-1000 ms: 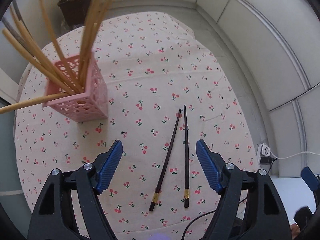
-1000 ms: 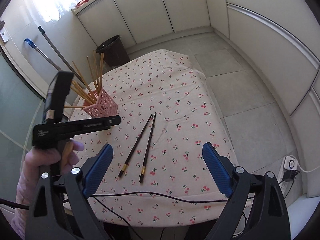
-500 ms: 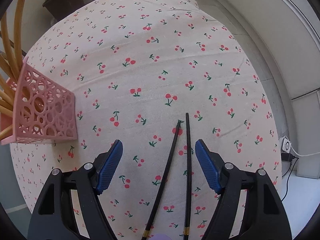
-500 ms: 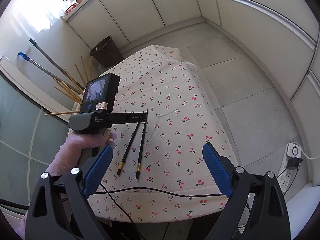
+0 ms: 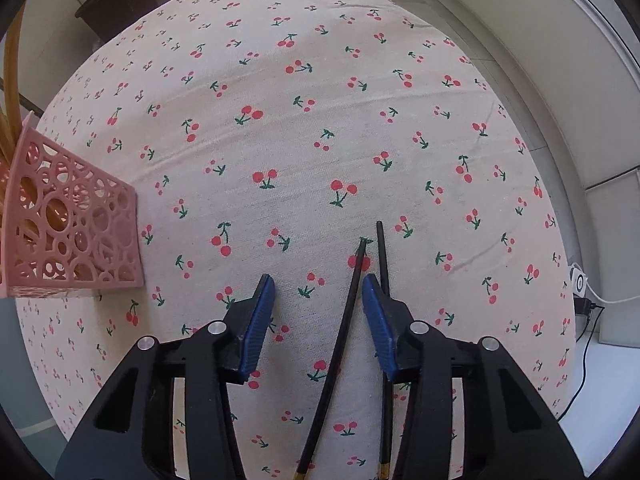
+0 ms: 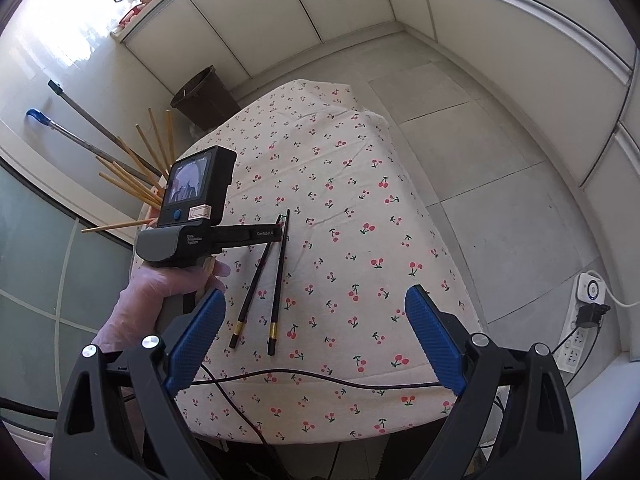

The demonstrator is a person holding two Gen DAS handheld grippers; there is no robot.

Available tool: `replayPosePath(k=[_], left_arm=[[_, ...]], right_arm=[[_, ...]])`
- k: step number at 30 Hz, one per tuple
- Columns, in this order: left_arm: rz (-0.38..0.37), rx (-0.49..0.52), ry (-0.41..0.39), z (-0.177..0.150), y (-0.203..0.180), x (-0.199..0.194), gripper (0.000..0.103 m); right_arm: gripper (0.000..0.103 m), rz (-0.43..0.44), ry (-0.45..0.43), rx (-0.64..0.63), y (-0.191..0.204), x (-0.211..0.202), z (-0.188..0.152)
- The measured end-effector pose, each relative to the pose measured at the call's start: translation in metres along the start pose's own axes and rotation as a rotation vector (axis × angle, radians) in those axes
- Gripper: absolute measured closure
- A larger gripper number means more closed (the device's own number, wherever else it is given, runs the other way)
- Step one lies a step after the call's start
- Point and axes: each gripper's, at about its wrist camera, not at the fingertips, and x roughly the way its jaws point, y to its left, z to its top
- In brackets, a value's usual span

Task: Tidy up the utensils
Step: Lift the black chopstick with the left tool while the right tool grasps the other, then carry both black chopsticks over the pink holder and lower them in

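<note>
Two black chopsticks with gold bands lie side by side on the cherry-print tablecloth (image 5: 280, 128). In the left wrist view my left gripper (image 5: 318, 292) is low over them, open but narrowed. The left chopstick (image 5: 340, 344) lies between its blue pads; the right chopstick (image 5: 381, 248) passes under the right pad (image 5: 376, 320). A pink perforated holder (image 5: 68, 232) with several wooden chopsticks stands at the left. In the right wrist view my right gripper (image 6: 316, 312) is wide open and empty, above the table's near edge, behind the black chopsticks (image 6: 266, 280) and the left gripper's body (image 6: 192, 216).
A black cable (image 6: 320, 376) runs across the table's near edge. A dark bin (image 6: 204, 96) stands on the floor beyond the table, with mop handles (image 6: 80, 136) leaning at the left. A power strip (image 6: 588, 296) lies on the floor at the right.
My left gripper has dropped lower and forward over the black chopsticks, and its jaws have narrowed around the left one. The right gripper has stayed about where it was.
</note>
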Motion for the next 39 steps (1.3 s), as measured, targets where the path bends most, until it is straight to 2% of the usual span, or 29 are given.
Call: replayPosePath(k=[5, 7, 9, 11, 17, 20, 24, 28, 29, 31, 33, 34, 35, 36, 39], left_arm=[[-0.006, 0.024, -0.030, -0.004, -0.012, 0.001, 0.083], [-0.020, 0.010, -0.040, -0.007, -0.006, -0.001, 0.099], [-0.060, -0.010, -0.041, -0.015, 0.005, -0.007, 0.100], [-0.055, -0.001, -0.058, -0.024, 0.012, -0.018, 0.100], [-0.049, 0.026, -0.177, -0.069, 0.032, -0.084, 0.100], [-0.006, 0.017, -0.260, -0.083, 0.047, -0.119, 0.099], [0.022, -0.033, -0.340, -0.103, 0.079, -0.153, 0.099], [0.040, -0.079, -0.403, -0.115, 0.104, -0.179, 0.099], [0.041, -0.087, -0.413, -0.118, 0.108, -0.184, 0.099], [0.039, -0.097, -0.434, -0.122, 0.113, -0.194, 0.099], [0.031, -0.097, -0.452, -0.127, 0.114, -0.202, 0.099], [0.026, -0.095, -0.459, -0.128, 0.114, -0.204, 0.099], [0.021, -0.091, -0.467, -0.128, 0.113, -0.207, 0.099], [0.015, -0.090, -0.473, -0.128, 0.112, -0.208, 0.099], [-0.003, -0.090, -0.487, -0.129, 0.110, -0.210, 0.099]], right_arm=[[0.014, -0.051, 0.035, 0.017, -0.005, 0.019, 0.001], [0.014, -0.068, 0.058, 0.027, -0.006, 0.030, 0.003], [0.014, -0.083, 0.078, 0.039, -0.007, 0.042, 0.007], [0.014, -0.087, 0.100, 0.061, -0.008, 0.059, 0.013], [0.014, -0.151, 0.105, 0.052, 0.016, 0.112, 0.037], [0.014, -0.159, 0.125, 0.027, 0.033, 0.142, 0.048], [0.014, -0.213, 0.161, 0.010, 0.046, 0.182, 0.053], [0.015, -0.250, 0.164, -0.011, 0.054, 0.210, 0.054], [0.016, -0.269, 0.137, -0.036, 0.059, 0.212, 0.054], [0.026, -0.287, 0.109, -0.097, 0.070, 0.216, 0.051], [0.060, -0.317, 0.083, -0.159, 0.082, 0.218, 0.046], [0.064, -0.315, 0.075, -0.173, 0.085, 0.218, 0.044], [0.076, -0.299, 0.073, -0.179, 0.087, 0.218, 0.043], [0.099, -0.279, 0.081, -0.179, 0.087, 0.217, 0.042], [0.099, -0.197, 0.075, -0.132, 0.083, 0.210, 0.040]])
